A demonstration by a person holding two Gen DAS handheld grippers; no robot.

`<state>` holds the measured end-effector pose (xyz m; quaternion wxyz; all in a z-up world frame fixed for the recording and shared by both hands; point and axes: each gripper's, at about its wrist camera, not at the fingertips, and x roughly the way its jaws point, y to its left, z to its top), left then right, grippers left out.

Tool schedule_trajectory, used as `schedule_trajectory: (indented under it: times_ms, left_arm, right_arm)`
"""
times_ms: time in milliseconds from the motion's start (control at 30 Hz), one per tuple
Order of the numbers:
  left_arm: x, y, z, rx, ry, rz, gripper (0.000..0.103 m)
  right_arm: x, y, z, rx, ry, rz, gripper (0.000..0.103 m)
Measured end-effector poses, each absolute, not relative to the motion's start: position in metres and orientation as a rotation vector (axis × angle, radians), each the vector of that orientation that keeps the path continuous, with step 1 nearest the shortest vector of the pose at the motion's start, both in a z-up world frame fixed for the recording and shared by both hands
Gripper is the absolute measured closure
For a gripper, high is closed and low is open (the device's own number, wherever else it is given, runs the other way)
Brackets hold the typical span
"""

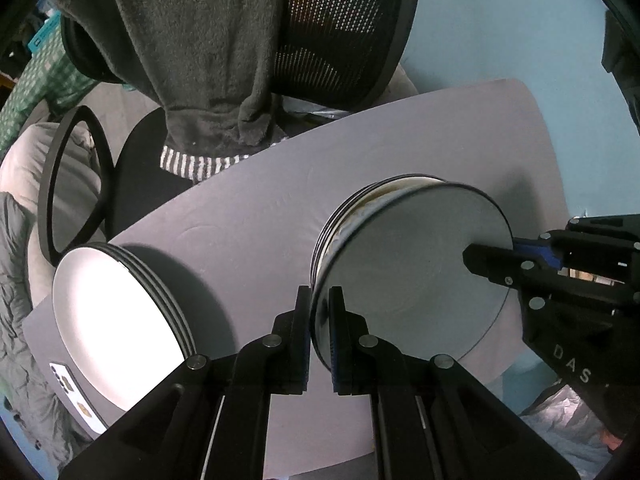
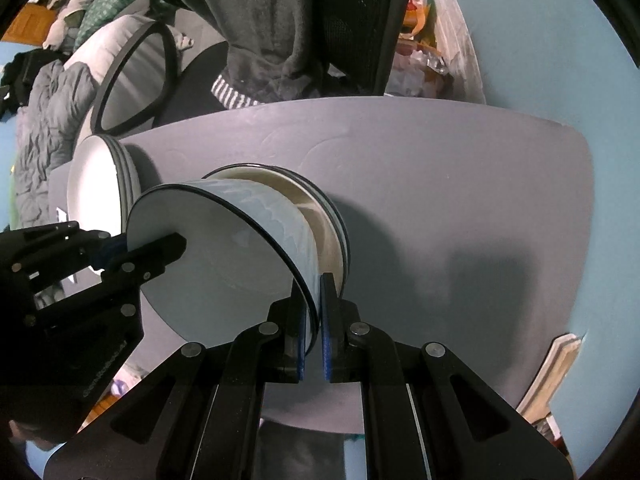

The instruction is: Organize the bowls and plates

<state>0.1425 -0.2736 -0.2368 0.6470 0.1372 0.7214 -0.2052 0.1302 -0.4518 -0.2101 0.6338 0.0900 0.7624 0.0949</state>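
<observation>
A pale blue bowl (image 1: 412, 264) with a thin black rim is held from two sides. My left gripper (image 1: 320, 296) is shut on its near rim in the left wrist view. My right gripper (image 2: 314, 288) is shut on the opposite rim (image 2: 316, 280); it also shows in the left wrist view as the right gripper (image 1: 488, 258). The bowl (image 2: 224, 256) hangs upright directly over a stack of nested bowls (image 2: 324, 212) on the grey table (image 2: 440, 184). Whether it touches that stack I cannot tell. A stack of white plates (image 1: 112, 320) stands to the left.
A phone (image 1: 72, 392) lies at the table's corner beside the plates. Behind the table is a black mesh office chair (image 1: 344, 32) draped with a dark fleece garment (image 1: 192, 52). Grey bedding (image 2: 44, 120) lies beyond the left edge. The table's right half (image 2: 480, 240) is bare.
</observation>
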Motion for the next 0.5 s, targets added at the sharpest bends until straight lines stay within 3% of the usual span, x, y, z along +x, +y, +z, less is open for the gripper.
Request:
schedule_trajectory:
  times_ms: [200,300,500]
  left_arm:
    - [0.1437,-0.2725,-0.2416,0.313,1.665,-0.472,0.092]
    - [0.1435,-0.2730,-0.2425,0.339,1.662,-0.452,0.078]
    - [0.1453,-0.2658,-0.2363,0.332,1.648,-0.448,0.070]
  right_arm:
    - [0.1343,-0.4551,-0.2101,0.215,1.749,0.227,0.093]
    - [0.1363,-0.4543,-0.2094,0.210,1.755,0.240,0.089]
    - [0.1354,-0.4499,-0.2047,0.189,1.749,0.260,0.078]
